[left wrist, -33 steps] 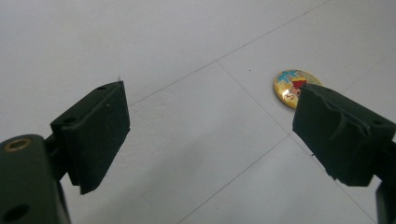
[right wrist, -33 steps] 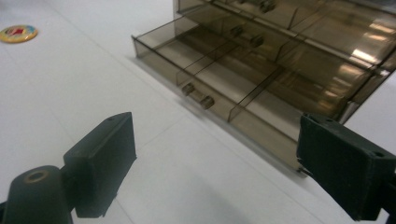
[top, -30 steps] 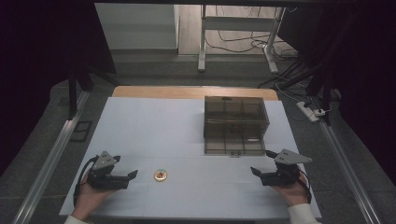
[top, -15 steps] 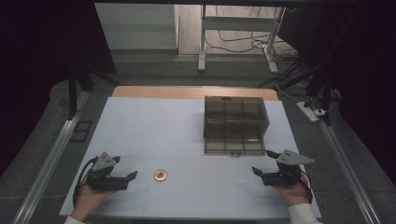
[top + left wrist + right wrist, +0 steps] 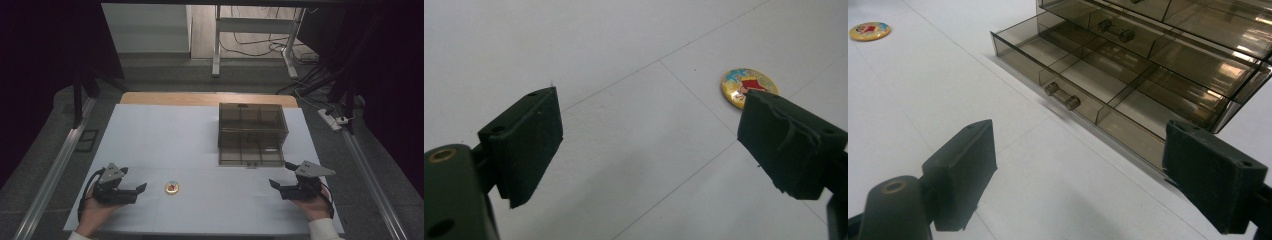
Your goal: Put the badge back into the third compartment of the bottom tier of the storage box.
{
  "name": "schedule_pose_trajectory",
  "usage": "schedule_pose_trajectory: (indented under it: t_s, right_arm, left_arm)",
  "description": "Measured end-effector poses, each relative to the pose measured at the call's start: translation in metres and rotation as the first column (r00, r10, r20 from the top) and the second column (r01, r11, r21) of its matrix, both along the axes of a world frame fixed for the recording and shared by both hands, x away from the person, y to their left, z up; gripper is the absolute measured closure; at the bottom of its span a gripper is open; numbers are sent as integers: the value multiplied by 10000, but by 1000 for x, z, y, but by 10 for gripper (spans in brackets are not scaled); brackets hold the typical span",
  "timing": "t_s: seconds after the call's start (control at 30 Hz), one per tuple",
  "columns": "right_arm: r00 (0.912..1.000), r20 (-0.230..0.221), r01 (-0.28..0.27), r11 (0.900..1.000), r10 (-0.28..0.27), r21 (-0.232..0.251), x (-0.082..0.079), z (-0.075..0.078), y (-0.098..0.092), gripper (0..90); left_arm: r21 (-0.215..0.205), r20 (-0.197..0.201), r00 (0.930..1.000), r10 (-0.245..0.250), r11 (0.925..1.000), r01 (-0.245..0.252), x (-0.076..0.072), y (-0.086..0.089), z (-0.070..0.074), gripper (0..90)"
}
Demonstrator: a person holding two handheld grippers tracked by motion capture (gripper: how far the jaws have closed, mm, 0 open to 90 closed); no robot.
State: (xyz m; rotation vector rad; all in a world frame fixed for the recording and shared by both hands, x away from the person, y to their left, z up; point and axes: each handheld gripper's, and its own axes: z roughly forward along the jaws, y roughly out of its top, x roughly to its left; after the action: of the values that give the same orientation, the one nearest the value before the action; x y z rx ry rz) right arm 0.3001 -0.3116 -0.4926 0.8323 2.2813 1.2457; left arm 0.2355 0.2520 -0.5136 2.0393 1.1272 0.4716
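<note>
Jaws on both grippers are spread wide with nothing between them. The left gripper sits low on the white table, pointing at a small round badge that lies flat just beside its tips; in the left gripper view the badge peeks out right behind 1 of the black pads. The right gripper rests near the front of the smoky clear drawer box, whose bottom drawer is pulled out, with nothing in the compartments I can see.

My guess on handling: the badge looks light, stiff and thin, with a glossy face, so it's probably slippery and hard to get under. Pinching across the face won't work while it lies flat. I'd come down steep and squeeze it edge to edge across the rim, gently, since a pinched disc like that can flick away sideways.

Compared with 1 second back, pretty much nothing differs: badge in the same spot, drawer just as far out, both grippers parked where they were, maybe a hair of drift on the left one.
</note>
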Motion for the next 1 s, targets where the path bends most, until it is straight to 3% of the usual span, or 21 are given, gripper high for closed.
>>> schedule_pose_trajectory:
  t_s: [0.3, 0.63, 1.0]
  right_arm:
    - [9998, 92, -175, 9991, 172, 399, -3, 7, 5, 141]
    - [9994, 189, -302, 9991, 296, 304, -5, 9, 11, 147]
    - [9998, 119, -134, 9998, 132, 175, -4, 6, 7, 149]
  left_arm:
    - [15, 17, 10000, -34, 10000, 34, 0, 0, 0, 111]
    - [1, 52, 9999, -99, 10000, 99, -1, -2, 2, 111]
    - [-59, 40, 9981, -608, 9981, 608, 3, -15, 11, 116]
